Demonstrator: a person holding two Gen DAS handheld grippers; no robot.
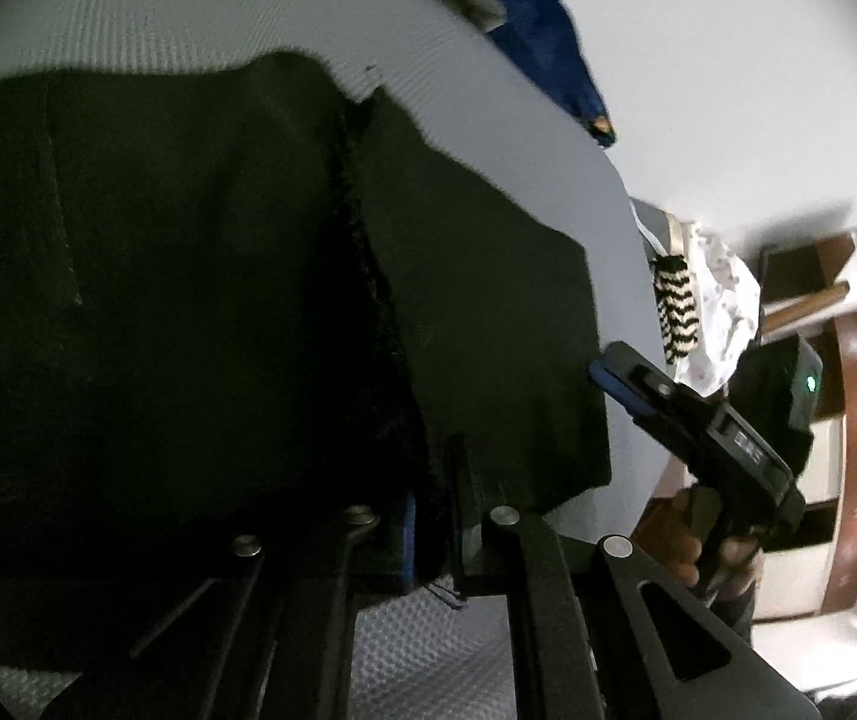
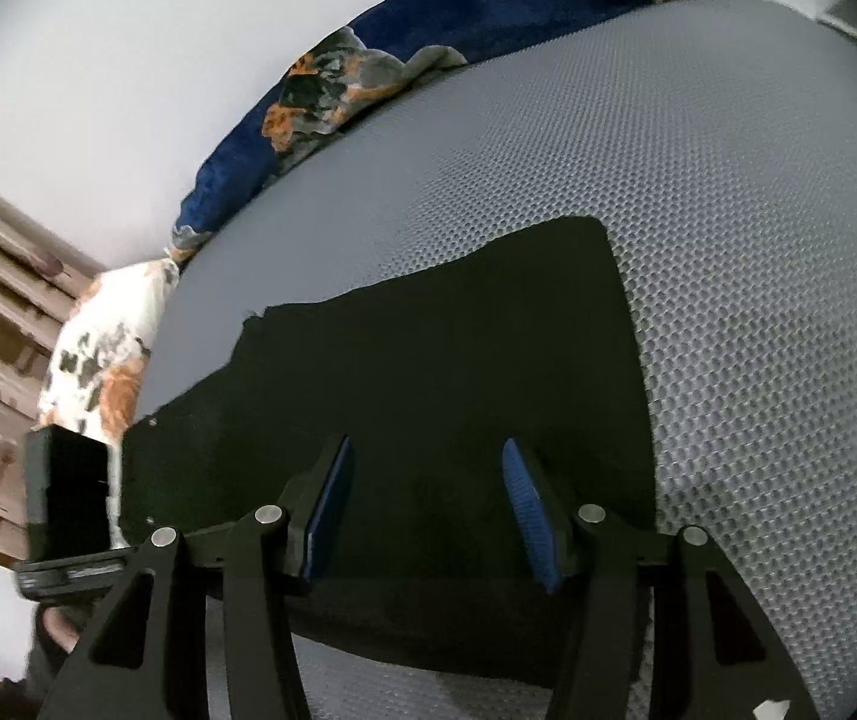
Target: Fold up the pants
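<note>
Along the mattress's [image 2: 728, 180] far edge a blue blanket [image 2: 488, 18] bunches; your left gripper [image 1: 428, 534] pinches the black pants [image 1: 188, 300], your right gripper [image 2: 422, 504] gapes half-wide above them.

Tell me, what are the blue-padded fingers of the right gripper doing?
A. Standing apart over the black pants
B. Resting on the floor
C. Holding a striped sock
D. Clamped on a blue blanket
A: the right gripper has both blue pads spread, with the black pants lying between them.
</note>
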